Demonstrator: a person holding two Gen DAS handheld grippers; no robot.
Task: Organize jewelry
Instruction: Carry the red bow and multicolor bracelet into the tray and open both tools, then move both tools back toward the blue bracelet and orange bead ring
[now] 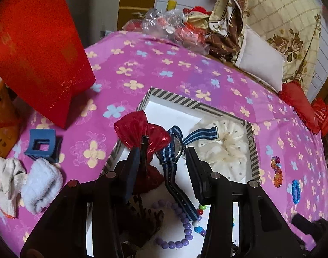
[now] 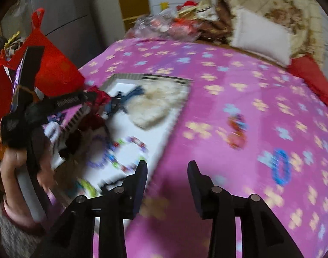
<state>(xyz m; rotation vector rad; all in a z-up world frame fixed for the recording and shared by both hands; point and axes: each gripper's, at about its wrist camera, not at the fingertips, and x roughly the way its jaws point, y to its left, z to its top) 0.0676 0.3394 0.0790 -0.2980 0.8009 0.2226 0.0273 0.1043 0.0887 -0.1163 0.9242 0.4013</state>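
Observation:
A striped-rim box (image 1: pixel 254 150) lies on the pink bedspread and holds a blue striped watch (image 1: pixel 174 150), a red bow clip (image 1: pixel 140 133), a cream scrunchie (image 1: pixel 224 144) and a purple bead bracelet (image 1: pixel 185 225). My left gripper (image 1: pixel 164 157) is open just above the box, its fingers on either side of the watch. My right gripper (image 2: pixel 167 167) is open and empty over the bedspread beside the box (image 2: pixel 176 116). A beaded red clip (image 2: pixel 237 133) and a blue bead ring (image 2: pixel 281 169) lie on the spread to its right. The right wrist view is blurred.
A blue claw clip (image 1: pixel 43 145) and white socks (image 1: pixel 28 182) lie left of the box. A red bag (image 1: pixel 39 49) stands at the back left. Pillows (image 1: pixel 262 62) and wrapped items (image 1: pixel 174 28) sit at the far edge. The left hand and gripper (image 2: pixel 30 118) show at left.

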